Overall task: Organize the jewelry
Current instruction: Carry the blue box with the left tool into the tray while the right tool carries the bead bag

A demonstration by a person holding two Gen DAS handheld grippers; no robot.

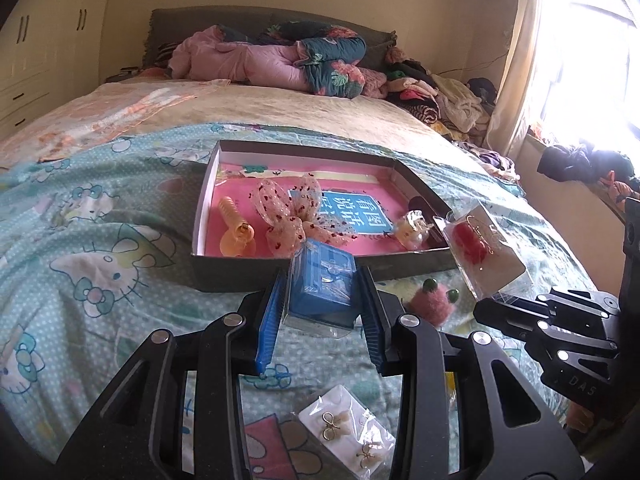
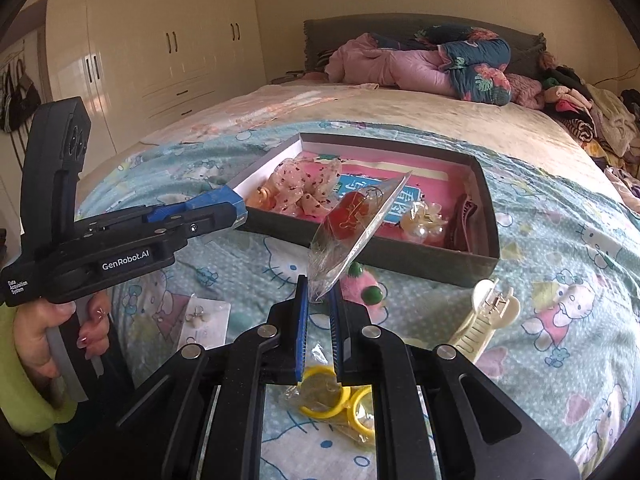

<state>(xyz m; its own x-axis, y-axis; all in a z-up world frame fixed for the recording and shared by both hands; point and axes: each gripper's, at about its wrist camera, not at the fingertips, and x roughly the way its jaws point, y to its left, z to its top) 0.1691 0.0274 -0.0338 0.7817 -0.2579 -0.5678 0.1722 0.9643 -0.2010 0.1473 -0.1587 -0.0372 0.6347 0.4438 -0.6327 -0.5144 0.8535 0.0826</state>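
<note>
Left gripper (image 2: 236,210) body reads "GenRobot.AI" and "Data Acquisition System"; right gripper (image 1: 486,306) shows "DAS". Left jaws are clamped on a blue boxed item in clear wrap (image 1: 322,286); right jaws are pinched together on the corner of a clear packet with red earrings (image 2: 354,226). Both are held above the bedspread (image 2: 560,240), near the open tray (image 2: 490,216). The tray holds a pink card with blue Chinese lettering (image 1: 352,212), a spotted bow (image 1: 296,212) and an orange clip (image 1: 236,228). Loose nearby: pink fuzzy piece (image 2: 366,288), cream claw clip (image 2: 486,316), yellow rings (image 2: 332,400), bagged bow earrings (image 1: 346,432).
</note>
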